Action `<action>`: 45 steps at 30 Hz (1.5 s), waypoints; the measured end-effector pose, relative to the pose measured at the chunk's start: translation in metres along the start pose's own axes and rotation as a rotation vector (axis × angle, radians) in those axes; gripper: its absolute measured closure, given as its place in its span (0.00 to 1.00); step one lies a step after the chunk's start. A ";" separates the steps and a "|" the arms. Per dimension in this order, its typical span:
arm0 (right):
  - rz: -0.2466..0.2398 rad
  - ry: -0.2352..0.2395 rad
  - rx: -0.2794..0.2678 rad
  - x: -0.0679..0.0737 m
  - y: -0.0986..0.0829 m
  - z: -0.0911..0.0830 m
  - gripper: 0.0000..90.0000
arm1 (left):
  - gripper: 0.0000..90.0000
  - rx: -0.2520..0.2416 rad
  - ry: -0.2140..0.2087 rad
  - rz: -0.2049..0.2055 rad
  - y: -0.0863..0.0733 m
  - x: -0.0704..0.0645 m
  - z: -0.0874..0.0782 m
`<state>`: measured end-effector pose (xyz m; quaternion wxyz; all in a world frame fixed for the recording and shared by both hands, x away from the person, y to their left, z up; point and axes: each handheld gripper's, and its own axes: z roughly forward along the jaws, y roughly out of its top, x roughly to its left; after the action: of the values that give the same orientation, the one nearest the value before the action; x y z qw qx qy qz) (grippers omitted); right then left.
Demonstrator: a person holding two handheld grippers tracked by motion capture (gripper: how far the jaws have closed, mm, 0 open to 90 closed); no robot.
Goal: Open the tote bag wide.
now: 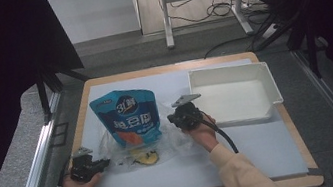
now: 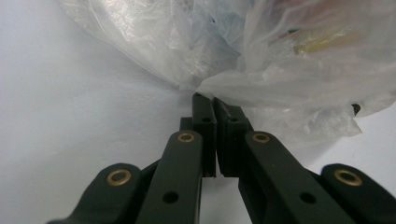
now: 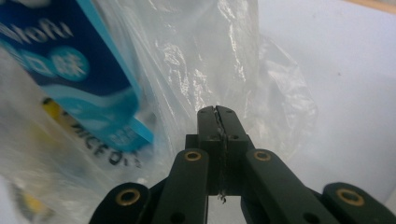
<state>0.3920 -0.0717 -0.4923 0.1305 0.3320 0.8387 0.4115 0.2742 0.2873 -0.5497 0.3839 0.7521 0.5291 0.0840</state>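
Seemingly both tools (image 2: 211, 100) (image 3: 219, 112) pinch the clear bag's (image 3: 224, 60) opposite edges.

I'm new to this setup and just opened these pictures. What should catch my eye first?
The blue snack pouch stands mid-table inside a clear plastic bag, with a small yellow item lying in front of it. The left tool and right tool each pinch the bag's film. An empty white tray sits right.
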 end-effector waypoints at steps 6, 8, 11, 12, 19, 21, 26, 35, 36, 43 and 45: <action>0.003 -0.019 0.038 -0.001 -0.009 0.011 0.99 | 0.98 0.000 0.001 0.001 0.000 0.000 0.000; 0.002 -0.020 0.050 -0.002 -0.012 0.014 0.99 | 0.98 0.000 0.001 0.001 0.000 0.000 0.000; 0.015 -0.021 0.056 -0.003 -0.015 0.017 0.99 | 0.98 -0.001 0.000 0.000 0.000 0.000 0.000; 0.019 -0.020 0.055 -0.003 -0.016 0.018 0.99 | 0.98 -0.001 0.000 0.000 0.000 0.000 0.000; 0.030 -0.020 0.075 -0.004 -0.020 0.024 0.99 | 0.98 -0.001 0.001 0.002 0.000 0.000 0.000; 0.029 -0.020 0.079 -0.005 -0.021 0.026 0.99 | 0.98 -0.001 0.001 0.002 0.000 0.000 0.000; 0.028 -0.031 0.087 -0.004 -0.023 0.028 0.99 | 0.98 -0.001 0.001 0.002 0.000 0.000 0.000; 0.033 -0.042 0.104 -0.001 -0.028 0.030 0.99 | 0.98 -0.001 0.002 0.001 0.000 0.000 0.000; 0.036 -0.042 0.102 -0.001 -0.028 0.030 0.99 | 0.98 -0.001 0.003 0.001 0.000 0.000 0.000; 0.047 -0.033 0.088 -0.002 -0.031 0.029 0.99 | 0.92 -0.020 0.003 0.007 -0.001 -0.003 -0.002; 0.047 -0.030 0.086 -0.002 -0.031 0.029 0.99 | 0.88 -0.043 0.003 0.004 -0.001 -0.005 -0.005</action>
<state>0.3936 -0.0690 -0.5348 0.1191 0.3633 0.8454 0.3731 0.2688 0.2859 -0.5456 0.3989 0.7446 0.5264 0.0972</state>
